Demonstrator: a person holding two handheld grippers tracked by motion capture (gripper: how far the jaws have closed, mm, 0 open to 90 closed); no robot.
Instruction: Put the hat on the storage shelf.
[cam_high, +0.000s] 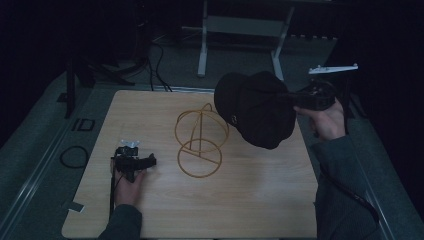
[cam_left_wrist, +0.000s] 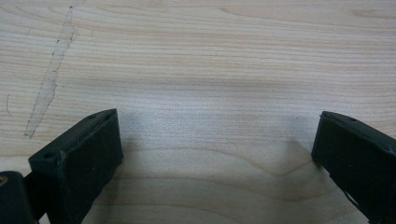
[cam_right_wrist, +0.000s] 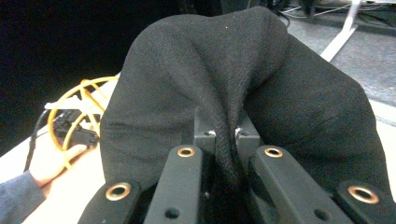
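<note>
light wood-grain desk (cam_high: 240, 200), rounded corners, on a grey floor (cam_high: 45, 130). yellow wire stand (cam_high: 200, 142) sits upright near the desk middle, ring base flat on the wood. left hand-held gripper (cam_high: 134, 161) rests on the desk at its left side, well apart from the stand, jaws spread over bare wood. pale scuff mark (cam_left_wrist: 49, 84) runs along the grain there.
</note>
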